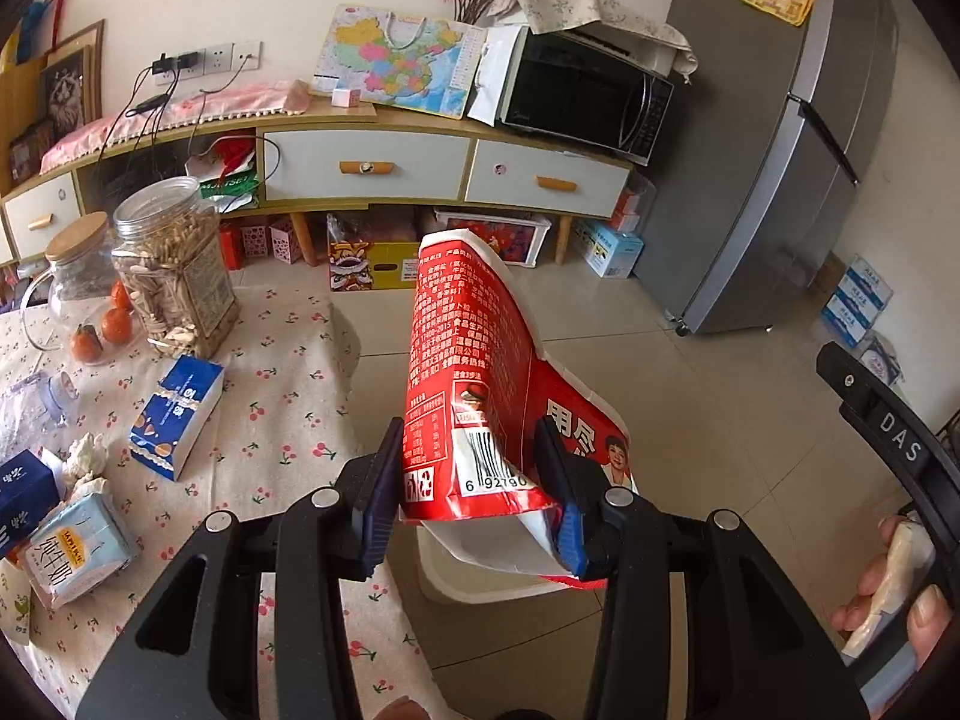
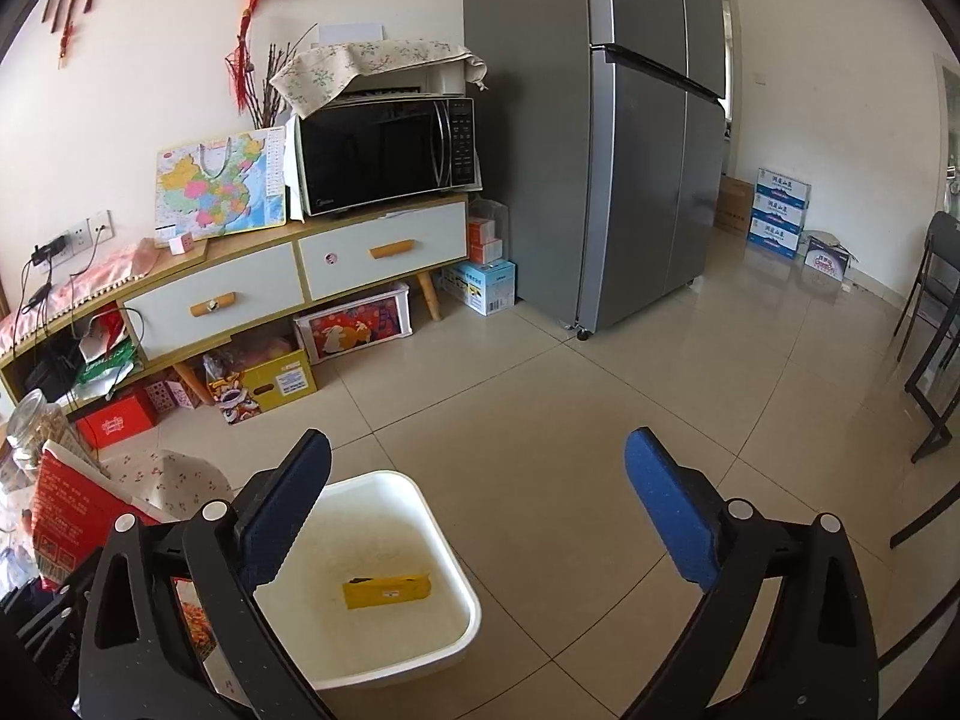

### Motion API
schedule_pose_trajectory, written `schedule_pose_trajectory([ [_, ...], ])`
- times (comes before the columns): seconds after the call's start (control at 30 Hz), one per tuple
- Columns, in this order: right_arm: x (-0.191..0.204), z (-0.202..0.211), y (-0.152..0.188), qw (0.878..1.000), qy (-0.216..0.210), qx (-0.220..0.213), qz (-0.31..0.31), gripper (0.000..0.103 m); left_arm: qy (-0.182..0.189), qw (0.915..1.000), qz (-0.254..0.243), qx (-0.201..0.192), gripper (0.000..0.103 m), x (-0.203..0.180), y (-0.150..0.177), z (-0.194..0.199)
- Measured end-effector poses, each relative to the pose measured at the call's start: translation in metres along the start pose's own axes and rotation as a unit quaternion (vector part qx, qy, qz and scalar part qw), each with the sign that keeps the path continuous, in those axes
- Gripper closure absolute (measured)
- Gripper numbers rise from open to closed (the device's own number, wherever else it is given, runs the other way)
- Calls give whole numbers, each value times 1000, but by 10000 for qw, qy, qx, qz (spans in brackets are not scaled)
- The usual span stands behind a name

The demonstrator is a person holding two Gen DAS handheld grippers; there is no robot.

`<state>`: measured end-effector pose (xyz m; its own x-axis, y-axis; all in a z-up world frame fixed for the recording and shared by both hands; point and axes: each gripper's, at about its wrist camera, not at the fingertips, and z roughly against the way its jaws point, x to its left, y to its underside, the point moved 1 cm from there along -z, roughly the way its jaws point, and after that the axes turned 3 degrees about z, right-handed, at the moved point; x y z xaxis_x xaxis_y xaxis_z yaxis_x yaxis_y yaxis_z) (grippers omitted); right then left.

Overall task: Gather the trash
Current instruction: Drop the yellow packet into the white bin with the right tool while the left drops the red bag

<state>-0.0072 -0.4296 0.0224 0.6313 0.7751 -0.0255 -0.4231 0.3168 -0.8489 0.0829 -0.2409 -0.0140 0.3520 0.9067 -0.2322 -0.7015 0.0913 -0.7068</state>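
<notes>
**Left claw grips crushed red carton over the bin**

The left gripper clamps a flattened red carton past the edge of the cherry-print table, above the white bin. The right gripper stands wide and empty over that bin, where a yellow wrapper lies. A seed jar and tissue packs crowd the table.

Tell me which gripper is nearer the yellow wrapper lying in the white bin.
Right. The right gripper hangs open directly above the white bin holding the yellow wrapper. The left gripper, shut on the red carton, sits off to the bin's side.
</notes>
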Motion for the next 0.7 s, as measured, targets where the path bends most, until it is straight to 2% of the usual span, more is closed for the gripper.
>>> schedule_pose_trajectory([
  [0.23, -32, -3, -3, 9987, 295, 39, -408, 8, 74, 9991, -319, 272, 58, -38, -4, -41],
  [0.33, -38, -4, -2, 9981, 381, 65, -483, 7, 36, 9988, -217, 432, 34, -41, -6, -50],
  [0.4, -39, -5, -1, 9979, 424, 65, -478, 7, 82, 9989, -104, 446, 34, -39, -6, -49],
  [0.53, -32, -2, 2, 9983, 484, 36, -331, 7, -141, 9990, -66, 430, 32, -31, -2, -41],
  [0.63, -19, 5, 5, 9989, 437, -23, -159, 7, -463, 9984, 13, 317, 23, -19, 0, -31],
  [0.7, -7, 10, 7, 9993, 363, -80, -12, 7, -606, 9979, 64, 226, 20, -9, 1, -22],
])
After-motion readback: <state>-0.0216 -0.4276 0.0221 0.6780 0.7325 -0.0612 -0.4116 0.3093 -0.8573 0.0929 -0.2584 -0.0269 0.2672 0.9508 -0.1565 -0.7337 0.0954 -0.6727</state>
